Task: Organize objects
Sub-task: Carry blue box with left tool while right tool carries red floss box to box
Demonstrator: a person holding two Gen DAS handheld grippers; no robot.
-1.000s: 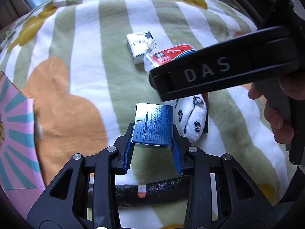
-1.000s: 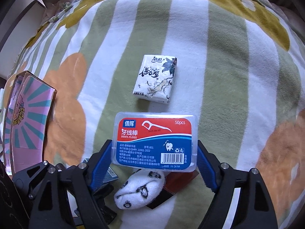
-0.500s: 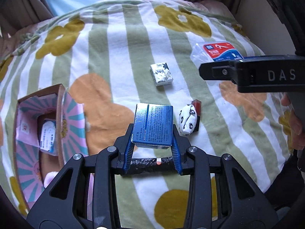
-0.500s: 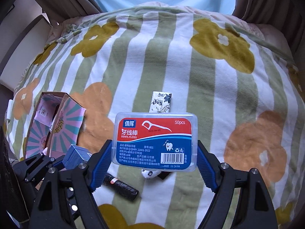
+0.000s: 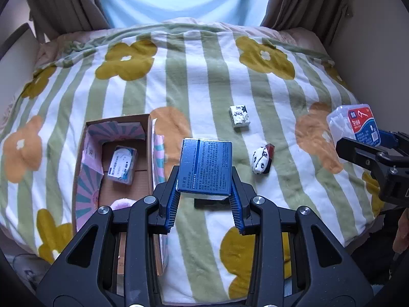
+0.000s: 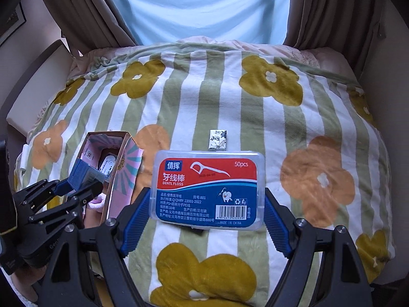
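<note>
My left gripper (image 5: 204, 199) is shut on a blue box (image 5: 205, 169) and holds it high above the bed, just right of the open pink cardboard box (image 5: 87, 176). My right gripper (image 6: 205, 217) is shut on a clear dental floss box (image 6: 208, 190) with a red and blue label, also held high; it shows at the right edge of the left wrist view (image 5: 358, 125). The left gripper with the blue box (image 6: 84, 172) shows at the left of the right wrist view, beside the pink box (image 6: 122, 174).
On the striped flower blanket (image 5: 199, 81) lie a white tissue pack (image 5: 239, 116), a panda-print item (image 5: 260, 160) on a dark red thing, and a dark object under the blue box. The pink box holds a small white-blue package (image 5: 121, 163). Curtains hang behind the bed.
Both grippers have risen far above the bed with their boxes. The right gripper has moved off to the right of the left one. The pink box has come fully into view.
</note>
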